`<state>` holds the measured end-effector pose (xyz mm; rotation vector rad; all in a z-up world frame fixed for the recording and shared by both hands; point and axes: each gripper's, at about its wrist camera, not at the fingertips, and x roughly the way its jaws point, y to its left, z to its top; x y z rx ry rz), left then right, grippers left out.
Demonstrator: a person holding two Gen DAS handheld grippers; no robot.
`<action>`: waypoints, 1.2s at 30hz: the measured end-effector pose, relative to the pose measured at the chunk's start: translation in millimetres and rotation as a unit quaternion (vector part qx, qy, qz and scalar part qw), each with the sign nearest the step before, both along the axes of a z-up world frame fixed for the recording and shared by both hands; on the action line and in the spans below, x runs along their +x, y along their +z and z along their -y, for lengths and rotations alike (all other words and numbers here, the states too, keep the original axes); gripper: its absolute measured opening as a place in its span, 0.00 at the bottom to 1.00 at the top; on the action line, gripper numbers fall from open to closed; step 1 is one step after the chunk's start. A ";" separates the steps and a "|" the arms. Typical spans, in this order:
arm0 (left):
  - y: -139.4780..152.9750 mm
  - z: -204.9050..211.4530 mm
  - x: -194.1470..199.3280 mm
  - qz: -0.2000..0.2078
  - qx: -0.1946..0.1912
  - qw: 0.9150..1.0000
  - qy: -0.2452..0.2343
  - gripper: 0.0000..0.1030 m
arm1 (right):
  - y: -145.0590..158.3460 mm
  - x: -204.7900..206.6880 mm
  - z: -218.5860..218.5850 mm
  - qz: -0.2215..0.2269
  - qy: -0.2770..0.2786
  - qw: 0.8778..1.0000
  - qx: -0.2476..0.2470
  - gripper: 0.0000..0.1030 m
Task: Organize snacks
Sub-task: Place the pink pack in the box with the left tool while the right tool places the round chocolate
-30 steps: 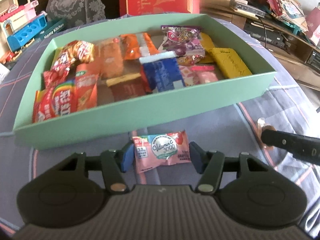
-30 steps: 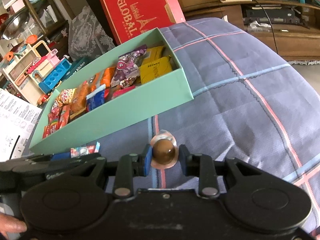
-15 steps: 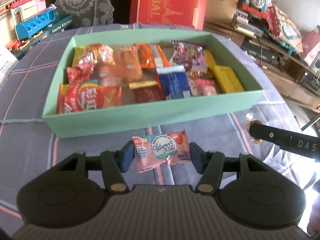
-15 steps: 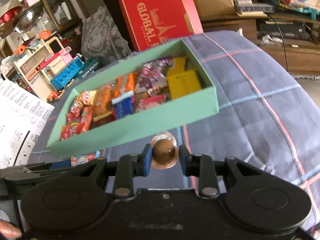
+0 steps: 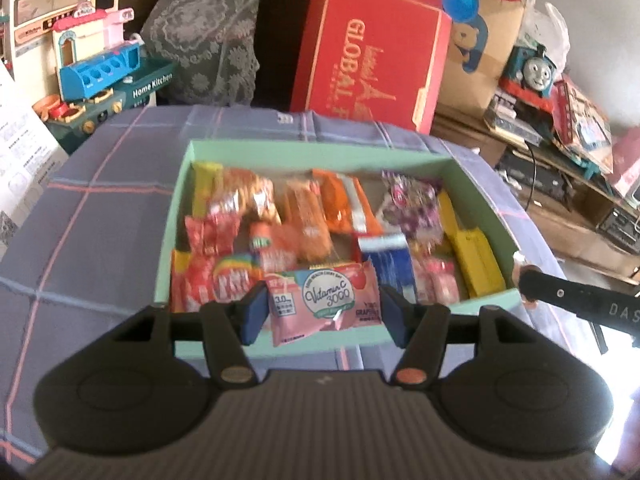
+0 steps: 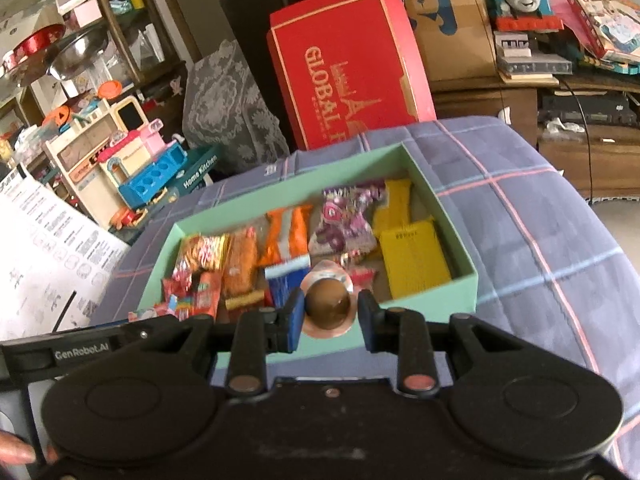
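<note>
- Left tongs (image 5: 322, 312) grip the pink Vitamin C sachet (image 5: 324, 304) by its side edges; it looks light and crinkly, likely slippery.
- Right tongs (image 6: 329, 316) pinch a brown jelly cup (image 6: 329, 305), probably squashy.
- Both hang over the near wall of the green snack box (image 6: 456, 220) on the checked tabletop (image 6: 540, 216).

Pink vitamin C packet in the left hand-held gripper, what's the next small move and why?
Probably ease it forward past the near wall of the green box, then open. The left hand-held gripper holds the pink packet at that wall, not clearly above the snacks.
</note>
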<state>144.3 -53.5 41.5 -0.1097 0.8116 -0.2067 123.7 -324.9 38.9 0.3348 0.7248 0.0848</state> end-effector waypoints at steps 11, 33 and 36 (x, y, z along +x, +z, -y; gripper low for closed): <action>-8.0 11.7 56.6 -0.021 -0.010 1.000 0.007 0.58 | -1.9 53.2 15.4 -0.007 -0.022 1.000 0.006 0.27; -45.7 14.9 73.7 -0.085 0.002 0.996 0.030 1.00 | -21.1 75.5 13.2 -0.020 -0.036 0.999 0.010 1.00; -42.8 16.3 66.5 -0.082 0.012 0.996 0.024 1.00 | -18.2 71.5 10.5 -0.022 -0.033 0.999 0.008 1.00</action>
